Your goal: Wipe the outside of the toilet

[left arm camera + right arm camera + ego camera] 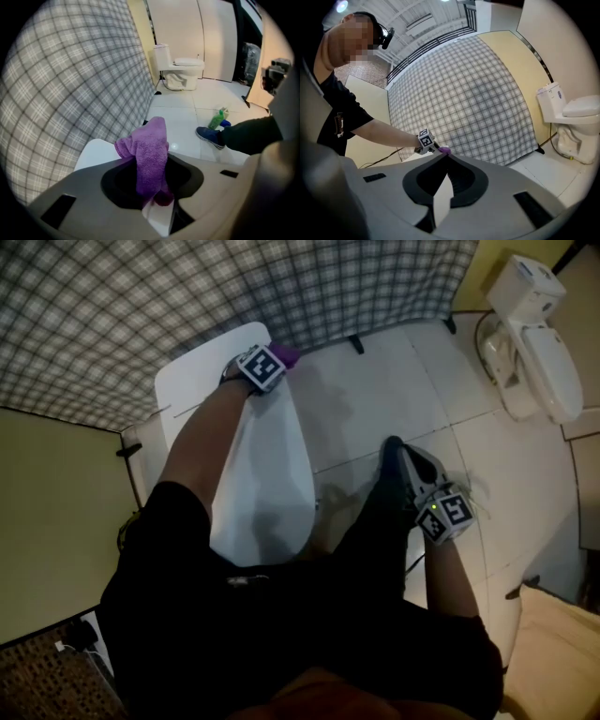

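Head view records the left gripper (280, 361) at the far corner of the white toilet (267, 484) tank, close by the plaid curtain (141, 306). Left gripper view confirms its fingers pinching a purple cloth (150, 150), which bunches upward above the tank top. Right gripper view shows the right gripper (443, 161) with fingers pressed together on nothing, and in the head view it hangs over the tiled floor (375, 399), well apart from the toilet.

Two toilets (272, 474) (534, 343), two hand-held grippers (279, 359) (397, 450), one cloth (150, 150).
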### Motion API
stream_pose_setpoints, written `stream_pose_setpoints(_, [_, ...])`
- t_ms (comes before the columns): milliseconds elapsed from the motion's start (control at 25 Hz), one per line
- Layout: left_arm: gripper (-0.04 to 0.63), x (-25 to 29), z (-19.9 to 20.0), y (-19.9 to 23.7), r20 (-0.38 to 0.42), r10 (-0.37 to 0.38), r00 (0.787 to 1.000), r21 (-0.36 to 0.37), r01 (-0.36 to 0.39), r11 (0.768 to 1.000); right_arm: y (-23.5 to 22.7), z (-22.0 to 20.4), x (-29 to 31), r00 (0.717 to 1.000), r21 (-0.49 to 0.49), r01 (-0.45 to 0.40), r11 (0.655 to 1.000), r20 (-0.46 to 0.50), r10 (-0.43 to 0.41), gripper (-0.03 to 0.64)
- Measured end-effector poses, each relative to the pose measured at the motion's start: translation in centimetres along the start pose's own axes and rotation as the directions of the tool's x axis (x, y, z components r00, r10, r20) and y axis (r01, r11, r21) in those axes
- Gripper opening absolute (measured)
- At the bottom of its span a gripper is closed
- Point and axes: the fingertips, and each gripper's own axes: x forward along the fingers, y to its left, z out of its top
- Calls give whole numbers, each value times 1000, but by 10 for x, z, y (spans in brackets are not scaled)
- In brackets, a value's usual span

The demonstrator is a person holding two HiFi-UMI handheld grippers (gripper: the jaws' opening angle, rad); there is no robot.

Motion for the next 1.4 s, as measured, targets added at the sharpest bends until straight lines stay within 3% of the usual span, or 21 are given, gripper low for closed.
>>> stream_pose_setpoints(120, [124, 36, 16, 37, 14, -6, 1000, -59, 7, 998, -40, -30, 27, 1000, 42, 6, 999, -26, -5, 3])
stream_pose_setpoints(200, [124, 46, 12, 69, -45, 51, 998, -90, -54, 994, -56, -43, 42, 999, 73, -2, 997, -41, 5, 3])
stream_pose_setpoints(240, [124, 46, 19, 83, -37, 61, 997, -100, -65, 993, -61, -45, 47, 999, 90, -3, 996, -48, 7, 3])
stream_pose_setpoints(360, [124, 44, 68, 112, 137, 17, 990, -162, 6, 987, -72, -45, 58, 997, 103, -1, 995, -72, 8, 3])
stream_pose_setpoints(440, [124, 43, 81, 126, 209, 22, 978, -235, 28, 972, -74, -49, 58, 997, 101, -6, 995, -79, 14, 3])
stream_pose_setpoints(640, [124, 12, 45, 103, 202, 42, 979, -328, 27, 944, -56, -42, 34, 997, 101, 0, 995, -71, 8, 3])
stream_pose_setpoints(720, [124, -25, 29, 65, 275, -1, 961, -318, 92, 944, -38, -28, 20, 999, 84, 1, 996, -53, 4, 3])
stream_pose_setpoints(840, [124, -95, -23, 8, 404, -9, 915, -338, 159, 928, 1, -1, 5, 999, 40, -25, 999, -21, 26, 3])
stream_pose_setpoints(1000, [124, -189, -136, -55, 520, 111, 847, -427, 145, 893, 69, 26, 5, 996, -46, -94, 994, -6, 94, 3])
stream_pose_setpoints(1120, [124, -256, -212, -102, 620, 216, 754, -517, 185, 836, 119, 30, 15, 989, -104, -151, 983, -22, 149, 3])
stream_pose_setpoints(1200, [124, -289, -261, -125, 647, 270, 713, -557, 200, 806, 152, 25, 23, 984, -115, -178, 977, -32, 175, 3])
stream_pose_setpoints(1400, [124, -352, -388, -125, 596, 364, 715, -623, 126, 772, 222, 4, 58, 979, -94, -200, 975, -51, 196, 3])
